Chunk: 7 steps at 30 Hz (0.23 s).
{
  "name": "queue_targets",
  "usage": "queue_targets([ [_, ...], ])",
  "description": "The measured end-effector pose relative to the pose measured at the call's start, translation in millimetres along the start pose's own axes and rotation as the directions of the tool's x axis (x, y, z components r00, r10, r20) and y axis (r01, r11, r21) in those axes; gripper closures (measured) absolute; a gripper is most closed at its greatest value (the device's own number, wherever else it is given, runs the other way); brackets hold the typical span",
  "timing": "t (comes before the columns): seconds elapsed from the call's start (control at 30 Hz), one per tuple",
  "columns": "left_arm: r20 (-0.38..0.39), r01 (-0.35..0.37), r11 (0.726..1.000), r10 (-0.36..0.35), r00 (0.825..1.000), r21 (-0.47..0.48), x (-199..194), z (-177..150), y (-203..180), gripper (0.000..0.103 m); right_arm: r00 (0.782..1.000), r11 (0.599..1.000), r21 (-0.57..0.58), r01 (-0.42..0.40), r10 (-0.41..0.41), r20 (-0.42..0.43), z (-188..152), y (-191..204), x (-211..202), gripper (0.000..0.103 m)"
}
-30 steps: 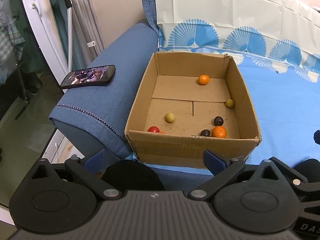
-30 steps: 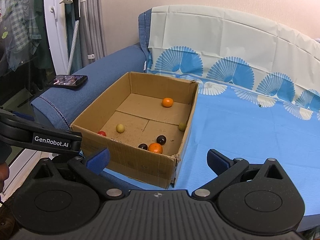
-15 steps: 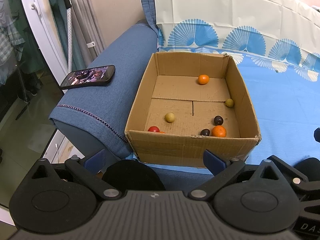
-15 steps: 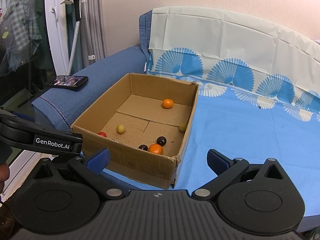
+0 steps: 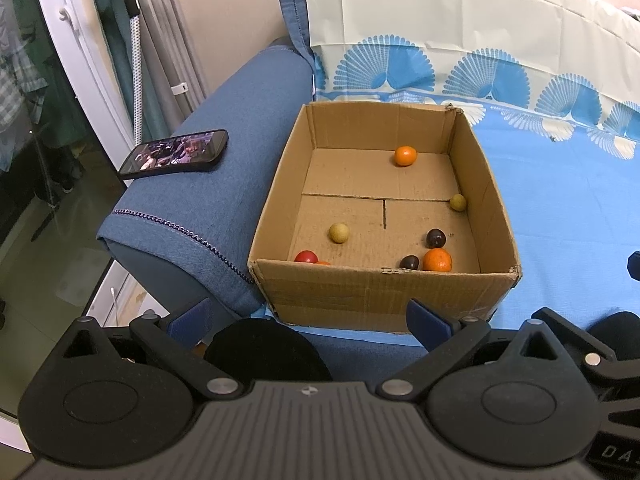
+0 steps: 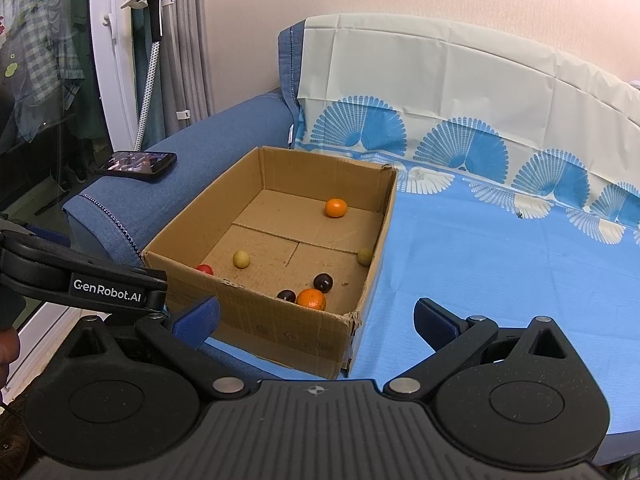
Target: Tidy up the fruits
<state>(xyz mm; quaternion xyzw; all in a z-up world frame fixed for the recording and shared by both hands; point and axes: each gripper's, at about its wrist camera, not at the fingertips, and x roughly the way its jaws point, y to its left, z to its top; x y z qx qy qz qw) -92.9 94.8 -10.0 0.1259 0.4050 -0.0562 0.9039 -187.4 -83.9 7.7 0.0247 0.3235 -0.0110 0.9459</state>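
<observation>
Box: we see an open cardboard box (image 5: 380, 292) on the blue cover of a sofa (image 6: 480, 280), pushed up against the armrest (image 5: 224, 184), where a phone (image 5: 176, 154) lies.
Fruits: all of them that we can see lie loose on the box floor. One orange (image 5: 405, 156) sits near the far wall. Another orange (image 5: 437, 260) is by the near wall with a dark fruit (image 5: 409, 262) touching or just beside it and a second dark fruit (image 5: 435, 237) close behind. A yellow-green fruit (image 5: 339, 233) lies left of centre, a second one (image 5: 458, 202) against the right wall, and a red fruit (image 5: 306, 257) in the near left corner, with a sliver of something orange beside it that the wall hides.
Left tongs: we hold the left tongs (image 5: 308, 316) spread wide and empty, short of the box.
Right tongs: the right tongs (image 6: 316, 316) are likewise spread and empty, near the box's right front corner.
Handling: we judge the fruits light, round and smooth, so they will roll at a nudge. The dark and red ones look soft-skinned and may bruise under a hard squeeze; the oranges should bear more.
Where to hold: we would pinch each fruit across its widest part from above, gently. The fruit at the right wall and the red one in the corner leave room for a finger on the open side only.
Stage: the scattered spread fits either a sorting under way or fruits merely gathered in the box; we cannot tell which.
</observation>
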Motion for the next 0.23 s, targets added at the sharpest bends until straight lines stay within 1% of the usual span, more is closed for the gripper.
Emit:
queue_targets([
  [0.23, 0.009, -0.007, 1.000, 0.007, 1.000, 0.005, -1.0, -0.5, -1.5, 0.000, 1.000, 1.000, 0.001, 0.000, 0.000, 0.000, 0.1, 0.3, 0.2, 0.001],
])
